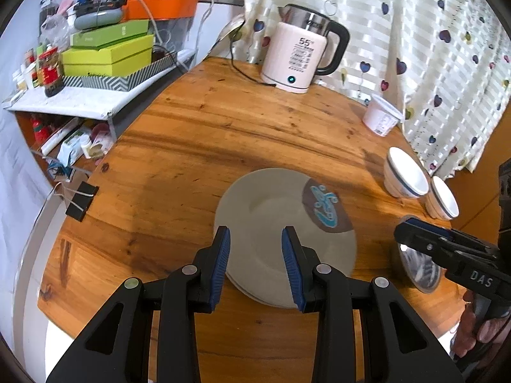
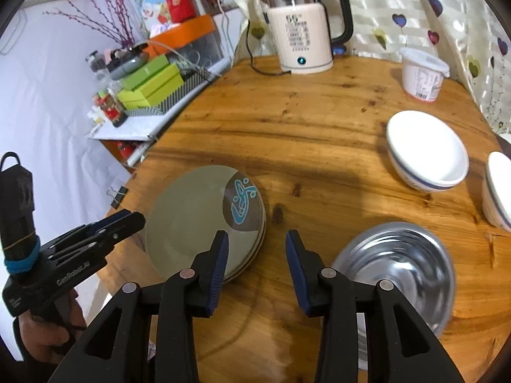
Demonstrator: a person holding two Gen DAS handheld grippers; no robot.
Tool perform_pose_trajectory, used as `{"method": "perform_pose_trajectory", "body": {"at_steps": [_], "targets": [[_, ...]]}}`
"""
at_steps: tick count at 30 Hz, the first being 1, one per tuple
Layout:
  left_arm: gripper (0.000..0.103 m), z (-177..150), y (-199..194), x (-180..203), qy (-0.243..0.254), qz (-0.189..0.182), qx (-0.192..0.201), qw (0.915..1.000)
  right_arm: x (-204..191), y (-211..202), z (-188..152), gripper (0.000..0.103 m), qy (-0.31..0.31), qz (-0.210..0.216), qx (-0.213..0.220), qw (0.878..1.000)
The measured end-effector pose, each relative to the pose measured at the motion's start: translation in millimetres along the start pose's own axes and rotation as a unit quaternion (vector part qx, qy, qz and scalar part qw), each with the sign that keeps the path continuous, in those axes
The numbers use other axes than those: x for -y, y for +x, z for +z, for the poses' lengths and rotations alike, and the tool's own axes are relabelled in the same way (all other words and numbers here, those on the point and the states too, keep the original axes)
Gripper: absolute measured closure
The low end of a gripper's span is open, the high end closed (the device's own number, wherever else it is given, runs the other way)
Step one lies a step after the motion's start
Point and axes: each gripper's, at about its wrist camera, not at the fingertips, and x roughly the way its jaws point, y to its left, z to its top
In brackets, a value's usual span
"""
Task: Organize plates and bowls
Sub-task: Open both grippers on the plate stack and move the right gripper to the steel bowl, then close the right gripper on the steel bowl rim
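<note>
So right now both of my tools are empty: the left hand-held gripper point(image 1: 255, 265) has its jaws apart with nothing between them, hovering over the near rim of the stack of plates point(image 1: 274, 223), and the right hand-held gripper point(image 2: 255, 268) is parted too, over bare tabletop point(image 2: 287, 127). From the right one, the plates sit just ahead to its left and the steel bowl point(image 2: 399, 271) just to its right, rim near the tabletop's front edge. The two white bowls point(image 2: 428, 150) lie farther ahead on the right, so I'd say the right hand is the nearer one for any bowl. Plenty of open wood between stack and kettle point(image 2: 303, 28) for moving stuff.
</note>
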Motion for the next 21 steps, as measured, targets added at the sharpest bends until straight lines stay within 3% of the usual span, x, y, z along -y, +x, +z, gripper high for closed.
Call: {"method": "perform_pose_trajectory", "body": {"at_steps": [13, 21], "targets": [[0.068, 2.5, -0.9, 29.8, 0.025, -0.028, -0.001, 0.9993, 25.9, -37.7, -9.8, 0.054, 0.005, -0.002, 0.037, 0.999], [0.068, 7.3, 6.1, 49.7, 0.04, -0.047, -0.006, 0.9981, 46.5, -49.4, -10.4, 0.052, 0.023, -0.015, 0.041, 0.999]]}}
